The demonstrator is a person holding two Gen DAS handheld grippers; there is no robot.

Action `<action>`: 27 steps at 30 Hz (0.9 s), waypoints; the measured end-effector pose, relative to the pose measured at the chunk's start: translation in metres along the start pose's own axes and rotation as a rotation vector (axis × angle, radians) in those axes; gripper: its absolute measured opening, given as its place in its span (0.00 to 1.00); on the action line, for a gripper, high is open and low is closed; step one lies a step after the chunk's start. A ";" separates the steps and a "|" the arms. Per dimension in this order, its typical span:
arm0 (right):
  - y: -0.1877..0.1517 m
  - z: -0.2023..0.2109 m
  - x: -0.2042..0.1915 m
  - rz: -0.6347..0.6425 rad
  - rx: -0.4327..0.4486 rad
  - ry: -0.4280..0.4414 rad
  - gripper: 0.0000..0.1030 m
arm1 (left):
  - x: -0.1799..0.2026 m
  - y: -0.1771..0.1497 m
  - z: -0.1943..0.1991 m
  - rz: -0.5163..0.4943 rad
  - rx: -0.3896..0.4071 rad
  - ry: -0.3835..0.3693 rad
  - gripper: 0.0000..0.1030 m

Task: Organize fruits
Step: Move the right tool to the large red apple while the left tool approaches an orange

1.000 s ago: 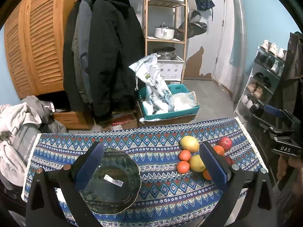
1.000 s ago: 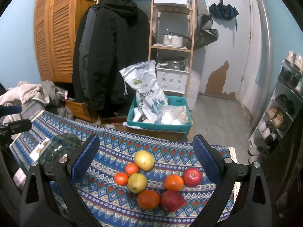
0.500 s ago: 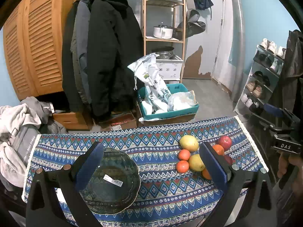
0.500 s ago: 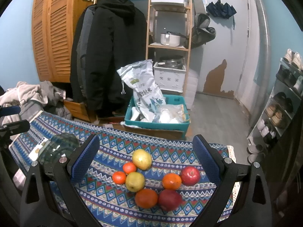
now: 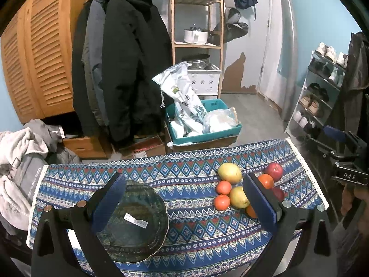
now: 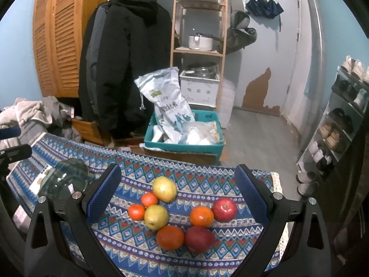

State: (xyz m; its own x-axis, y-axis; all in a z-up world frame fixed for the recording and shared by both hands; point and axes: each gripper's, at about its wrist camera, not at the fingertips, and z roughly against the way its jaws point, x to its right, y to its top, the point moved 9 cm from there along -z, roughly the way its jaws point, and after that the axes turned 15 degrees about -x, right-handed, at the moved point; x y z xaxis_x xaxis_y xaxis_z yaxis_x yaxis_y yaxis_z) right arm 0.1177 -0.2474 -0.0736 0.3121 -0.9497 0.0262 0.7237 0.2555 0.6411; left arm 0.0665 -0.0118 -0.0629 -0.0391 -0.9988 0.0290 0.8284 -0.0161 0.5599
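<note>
Several fruits lie clustered on the patterned tablecloth [image 6: 143, 256]: two yellow pears [image 6: 165, 189] [image 6: 156, 217], two small tangerines [image 6: 149, 200] [image 6: 136, 212], two oranges [image 6: 201, 216] [image 6: 170, 237] and two red apples [image 6: 224, 209] [image 6: 199, 239]. My right gripper [image 6: 177, 196] hovers open above the cluster. A dark green glass bowl [image 5: 136, 221] with a sticker sits at the cloth's left. My left gripper [image 5: 184, 204] is open, its left pad [image 5: 108, 203] over the bowl, its right pad [image 5: 259, 200] in front of the fruits. The bowl [image 6: 63, 180] shows at the left in the right wrist view.
Beyond the table's far edge stand a teal crate [image 5: 203, 124] with a rice bag, hanging coats [image 5: 120, 69], a wooden shelf [image 5: 196, 41] and a shoe rack [image 5: 322, 97]. A pile of clothes [image 5: 20, 152] lies left of the table. A hand [image 5: 350, 198] holds the other gripper at right.
The right gripper has risen and pulled back slightly, so the fruit cluster sits a little higher between its fingers. The left gripper has barely moved. Both stay open.
</note>
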 end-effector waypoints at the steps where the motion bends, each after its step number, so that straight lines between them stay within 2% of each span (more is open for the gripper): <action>1: -0.001 -0.002 0.002 -0.003 -0.009 -0.004 0.94 | 0.001 0.000 -0.003 -0.003 -0.007 -0.006 0.99; 6: -0.009 -0.013 0.013 -0.009 -0.043 -0.031 0.94 | 0.012 -0.003 -0.023 -0.020 -0.048 -0.025 0.99; 11: -0.026 -0.038 0.029 -0.034 -0.132 -0.045 0.94 | 0.023 -0.013 -0.056 -0.040 -0.132 -0.047 0.99; 27: -0.081 -0.102 0.071 -0.141 -0.355 -0.054 0.94 | 0.046 -0.041 -0.141 -0.114 -0.305 0.005 0.99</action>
State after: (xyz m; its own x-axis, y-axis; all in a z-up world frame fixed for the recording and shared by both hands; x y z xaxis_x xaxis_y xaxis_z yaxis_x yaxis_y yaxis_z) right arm 0.1443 -0.3175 -0.2020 0.1679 -0.9858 0.0034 0.9282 0.1592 0.3363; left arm 0.1095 -0.0633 -0.2007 -0.1396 -0.9899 -0.0240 0.9481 -0.1406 0.2851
